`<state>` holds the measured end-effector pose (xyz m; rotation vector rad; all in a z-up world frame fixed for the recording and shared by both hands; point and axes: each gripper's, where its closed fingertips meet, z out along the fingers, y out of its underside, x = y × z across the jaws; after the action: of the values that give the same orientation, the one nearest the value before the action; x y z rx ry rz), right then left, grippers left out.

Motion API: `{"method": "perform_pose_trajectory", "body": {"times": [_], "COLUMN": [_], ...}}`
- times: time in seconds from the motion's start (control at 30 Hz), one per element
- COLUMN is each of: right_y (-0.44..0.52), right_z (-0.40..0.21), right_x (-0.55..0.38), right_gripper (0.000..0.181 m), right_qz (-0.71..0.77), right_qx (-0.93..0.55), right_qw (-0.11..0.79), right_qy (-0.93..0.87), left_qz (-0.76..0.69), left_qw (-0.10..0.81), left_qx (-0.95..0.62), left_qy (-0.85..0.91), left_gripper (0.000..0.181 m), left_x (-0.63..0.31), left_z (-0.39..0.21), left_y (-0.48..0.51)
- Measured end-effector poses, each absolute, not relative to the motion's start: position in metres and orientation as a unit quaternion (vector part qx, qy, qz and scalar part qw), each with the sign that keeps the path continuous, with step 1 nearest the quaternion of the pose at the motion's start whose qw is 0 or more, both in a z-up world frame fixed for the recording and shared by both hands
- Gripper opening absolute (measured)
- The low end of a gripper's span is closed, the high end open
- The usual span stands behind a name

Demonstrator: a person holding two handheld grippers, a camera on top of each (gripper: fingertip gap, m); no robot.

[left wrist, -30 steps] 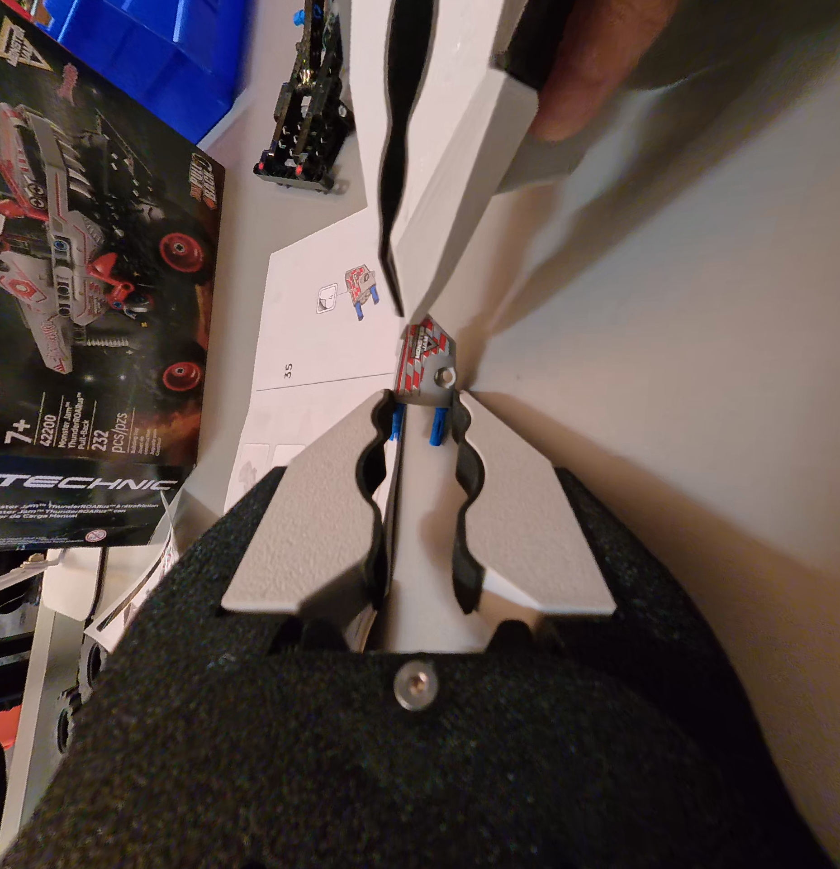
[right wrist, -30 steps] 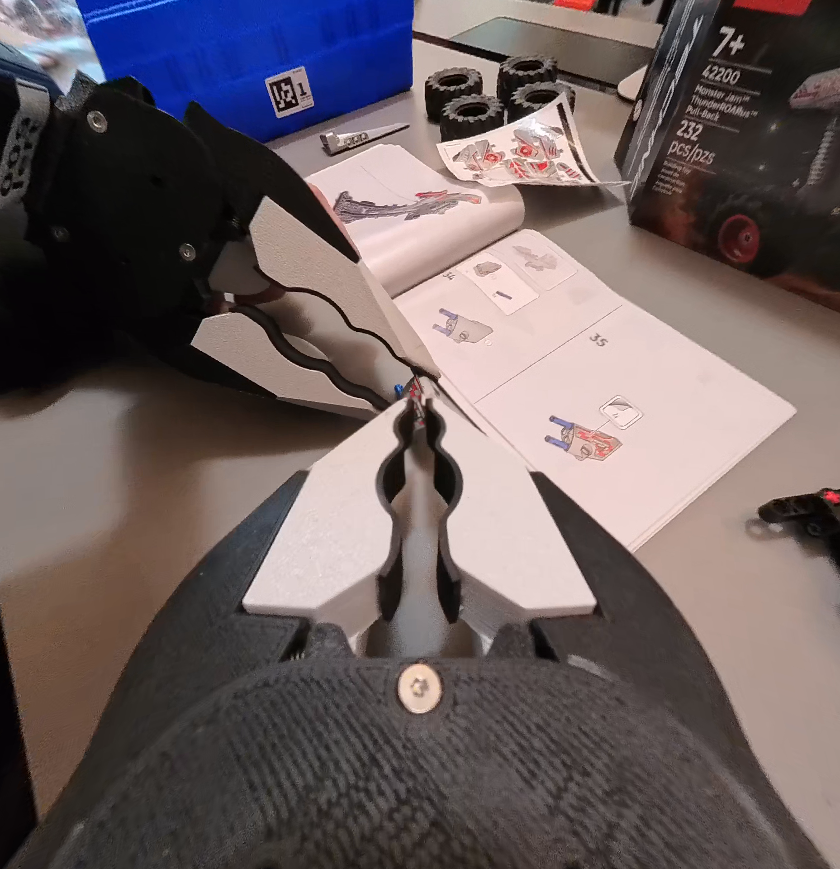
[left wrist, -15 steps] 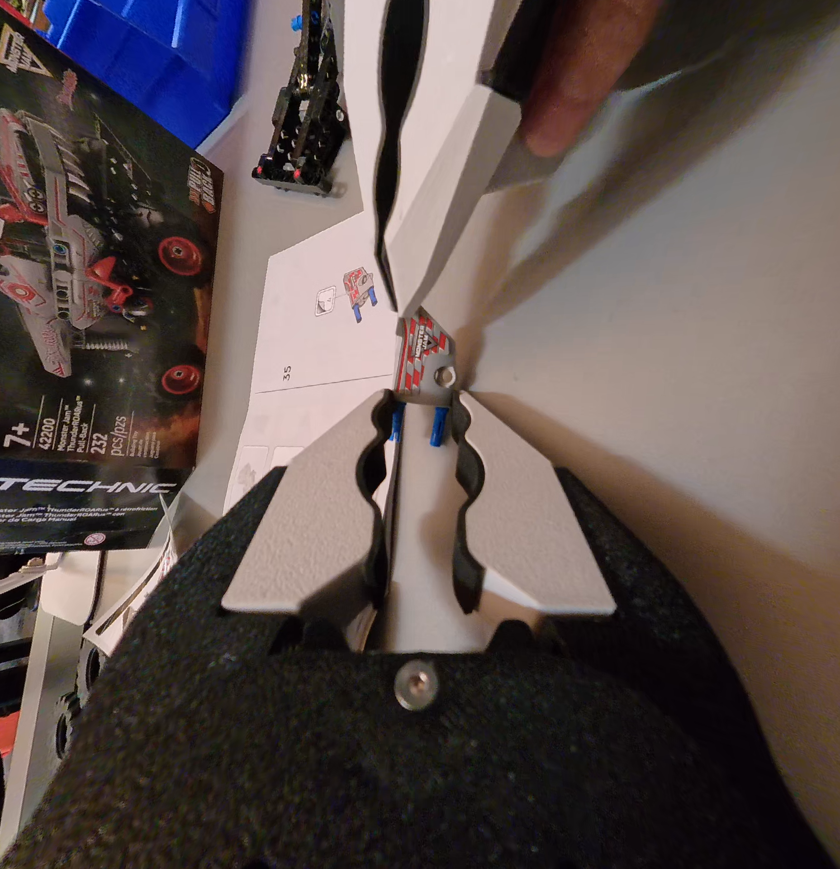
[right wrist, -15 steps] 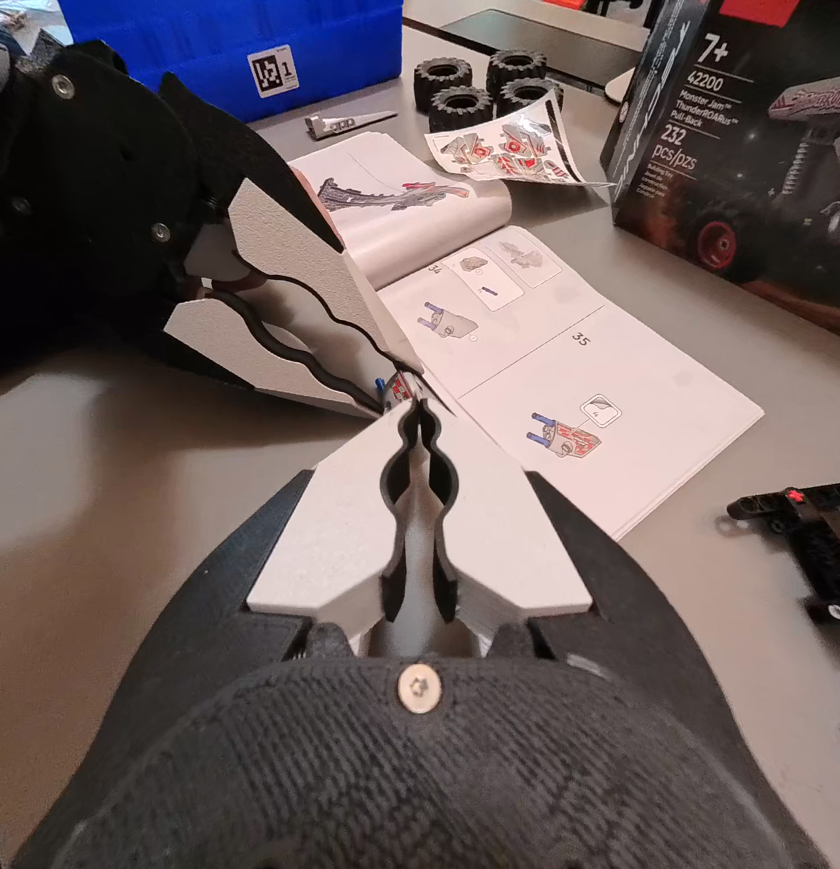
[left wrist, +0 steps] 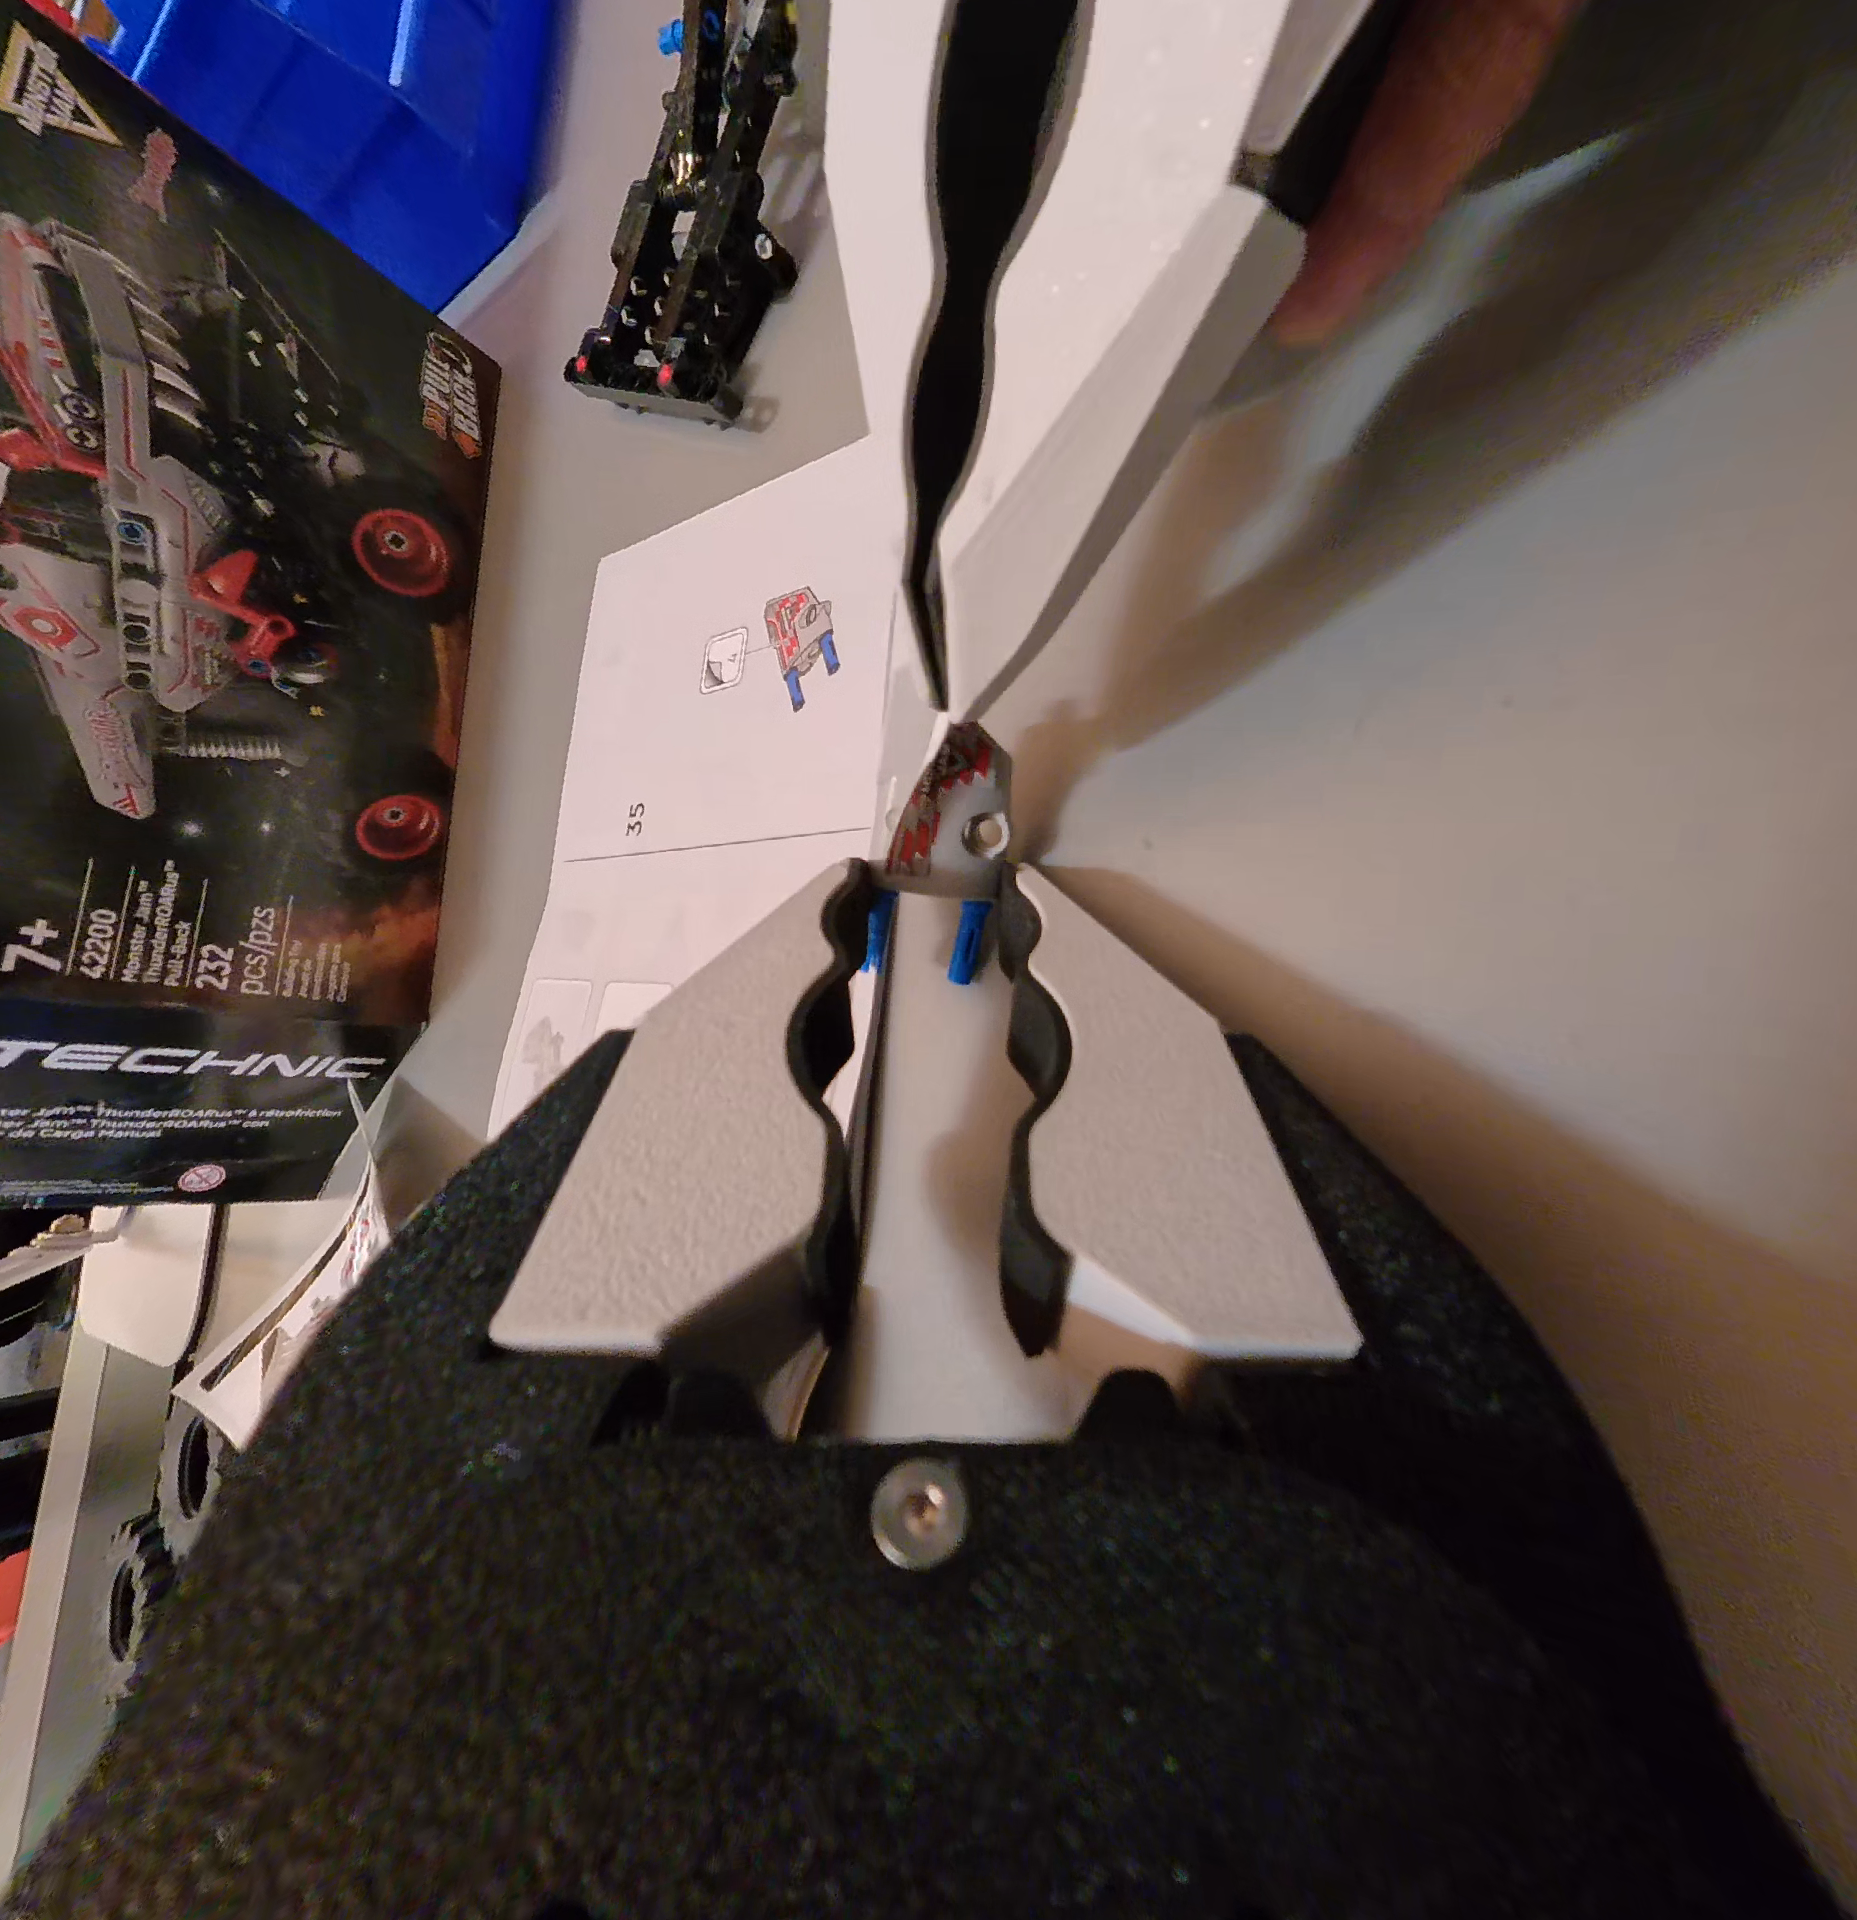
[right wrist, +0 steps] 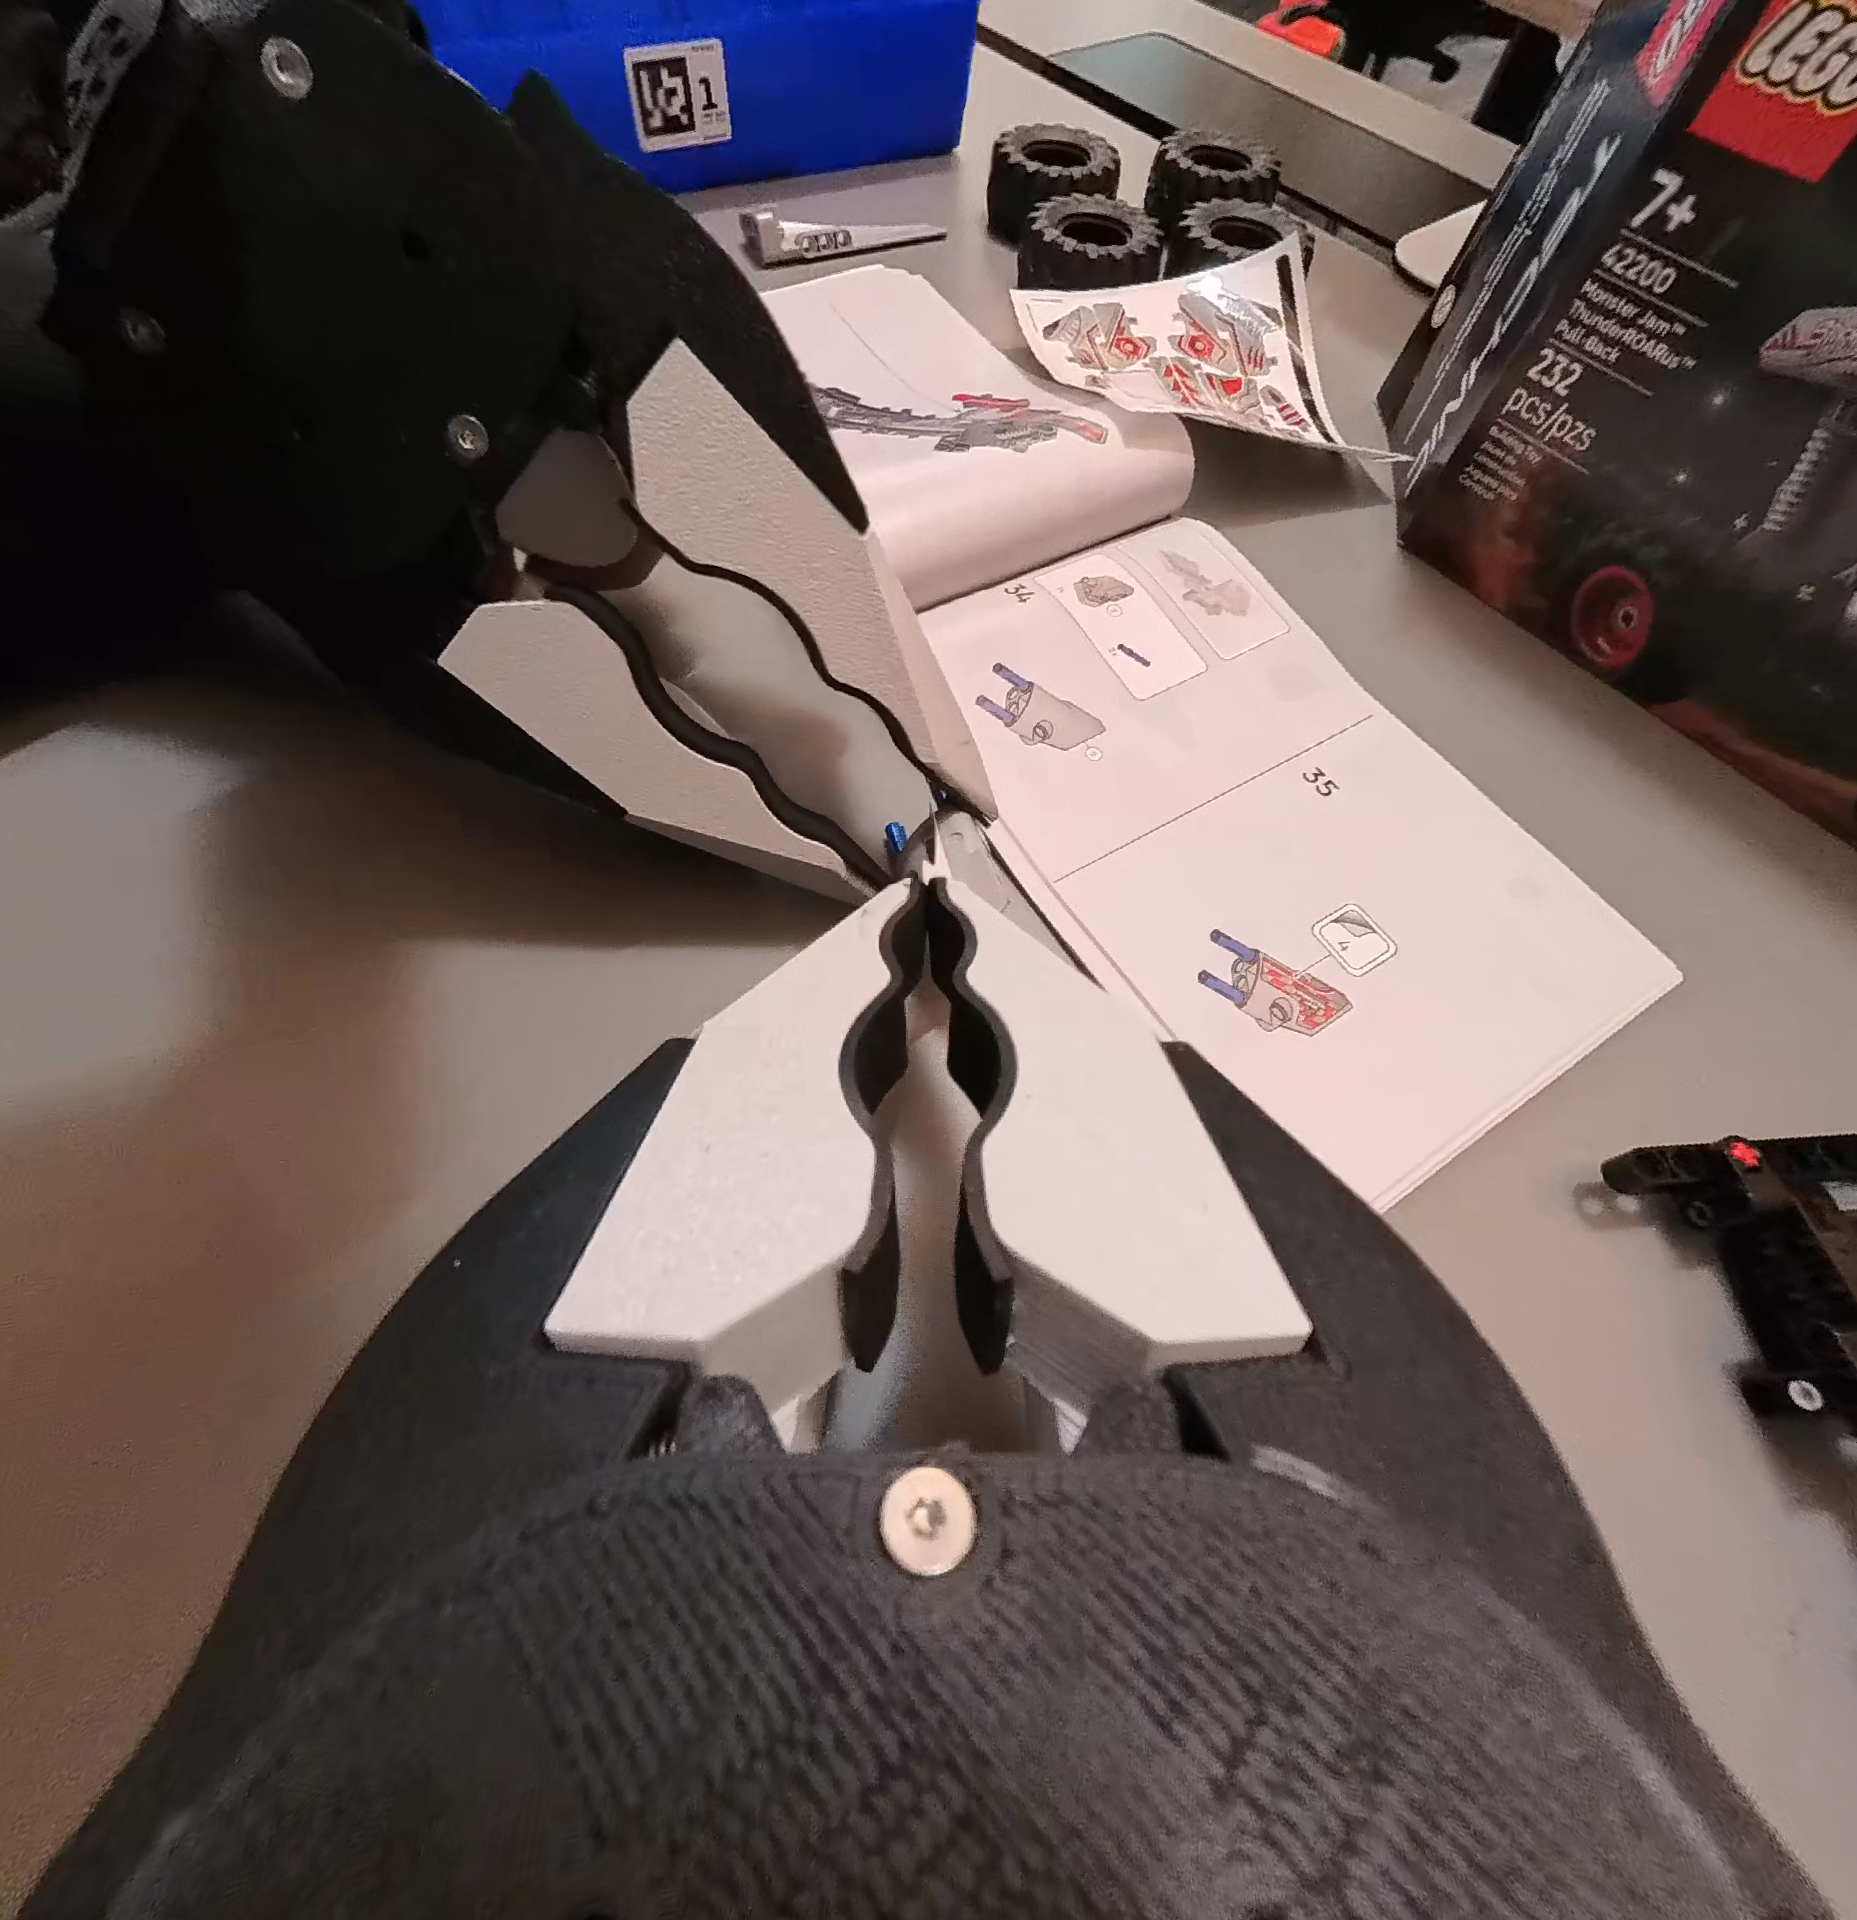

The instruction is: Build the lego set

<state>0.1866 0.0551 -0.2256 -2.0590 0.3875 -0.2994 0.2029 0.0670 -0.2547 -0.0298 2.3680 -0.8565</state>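
My left gripper (left wrist: 934,878) is shut on a small grey panel (left wrist: 950,821) that bears a red-and-grey sticker and two blue pins (left wrist: 968,940). It holds the panel above the table. My right gripper (right wrist: 924,891) is shut, and its tips touch the panel's far end (right wrist: 960,852). In the left wrist view the right gripper (left wrist: 936,691) comes in from above. In the right wrist view the left gripper (right wrist: 908,831) reaches in from the upper left. Whether the right tips pinch anything is hidden.
An open instruction booklet (right wrist: 1319,883) lies under the grippers. Beyond it are a sticker sheet (right wrist: 1173,353), several black tyres (right wrist: 1090,229), a grey wedge part (right wrist: 841,237) and a blue bin (right wrist: 799,62). The set's box (right wrist: 1682,416) stands at the right. A black chassis (right wrist: 1786,1247) lies at the right. The grippers are tip to tip, or close to it.
The right gripper's tips have shifted slightly along the panel's far end and stay against it. The left gripper keeps its hold on the panel, which now looks turned a little.
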Motion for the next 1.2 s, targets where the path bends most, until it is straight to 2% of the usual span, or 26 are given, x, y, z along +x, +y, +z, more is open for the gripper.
{"method": "perform_pose_trajectory", "body": {"times": [1.2], "right_y": [0.059], "right_z": [-0.234], "right_x": [0.176], "right_gripper": [0.0], "right_qz": [-0.169], "right_qx": [-0.859], "right_qw": [0.464], "right_qy": [0.136], "left_qz": [-0.325], "left_qw": [0.303], "left_qx": [-0.021], "left_qy": [0.896], "left_gripper": [0.022], "left_x": [0.203], "left_z": [-0.255], "left_y": [0.065]}}
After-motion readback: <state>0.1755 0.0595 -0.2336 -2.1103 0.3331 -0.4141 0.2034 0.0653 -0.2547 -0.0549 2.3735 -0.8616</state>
